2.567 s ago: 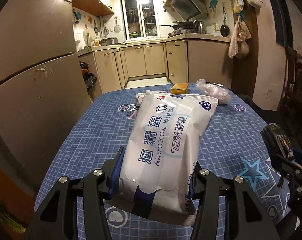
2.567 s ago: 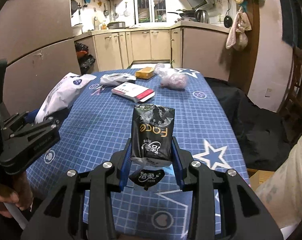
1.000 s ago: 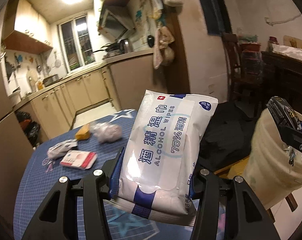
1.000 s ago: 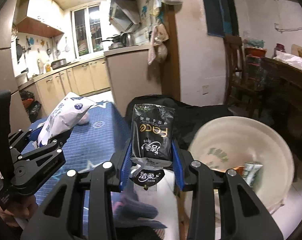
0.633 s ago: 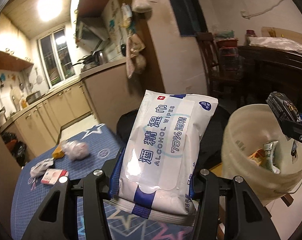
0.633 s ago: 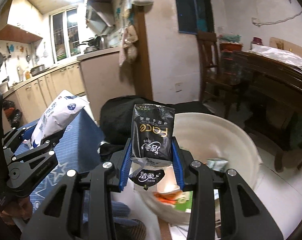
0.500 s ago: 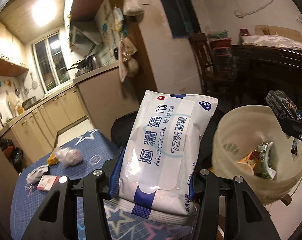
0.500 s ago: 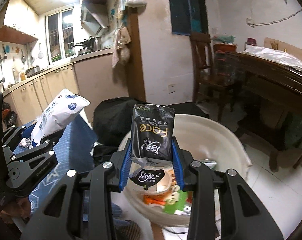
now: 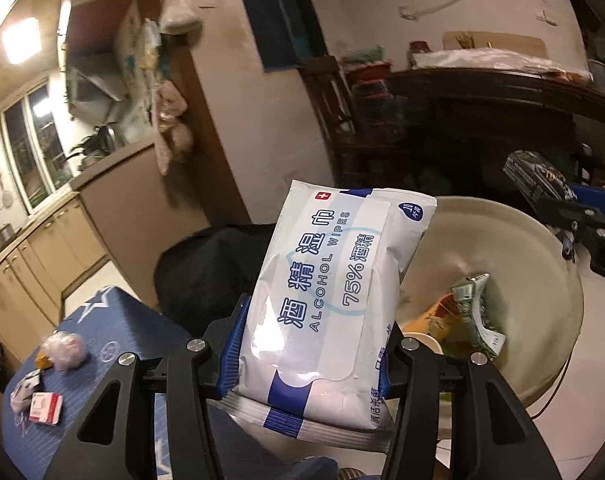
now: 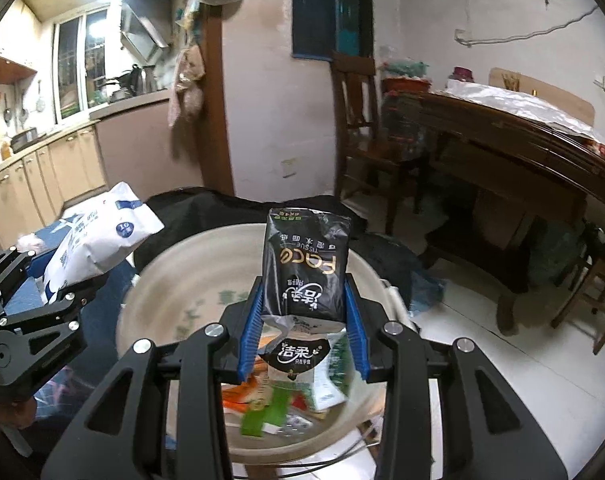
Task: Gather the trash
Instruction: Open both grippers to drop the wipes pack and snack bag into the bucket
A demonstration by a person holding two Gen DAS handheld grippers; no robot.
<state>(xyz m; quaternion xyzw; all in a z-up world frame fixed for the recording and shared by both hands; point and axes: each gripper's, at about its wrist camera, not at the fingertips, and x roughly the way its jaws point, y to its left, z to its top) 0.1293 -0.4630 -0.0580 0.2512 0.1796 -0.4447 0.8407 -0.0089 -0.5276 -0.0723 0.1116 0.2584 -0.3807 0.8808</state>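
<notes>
Left gripper (image 9: 312, 354): jaws clamped on the alcohol wipes pack (image 9: 334, 280), held beside the bucket's near-left rim.
Right gripper (image 10: 304, 330): jaws narrow, gripping the black tissue pack (image 10: 306, 270) above the bucket mouth.
Bucket (image 10: 162, 280): cream, open-topped, wrappers inside; rim unobstructed.
Worktop (image 9: 114, 320): blue grid cloth, corner edge just left of the bucket.
Open room: bare floor (image 10: 522, 364) right of the bucket.

The wipes pack (image 9: 334, 292) hides part of the bucket (image 9: 542, 248) at centre frame. Wrappers (image 10: 286, 404) inside it are blurred in the lower centre, behind the tissue pack (image 10: 304, 268).
</notes>
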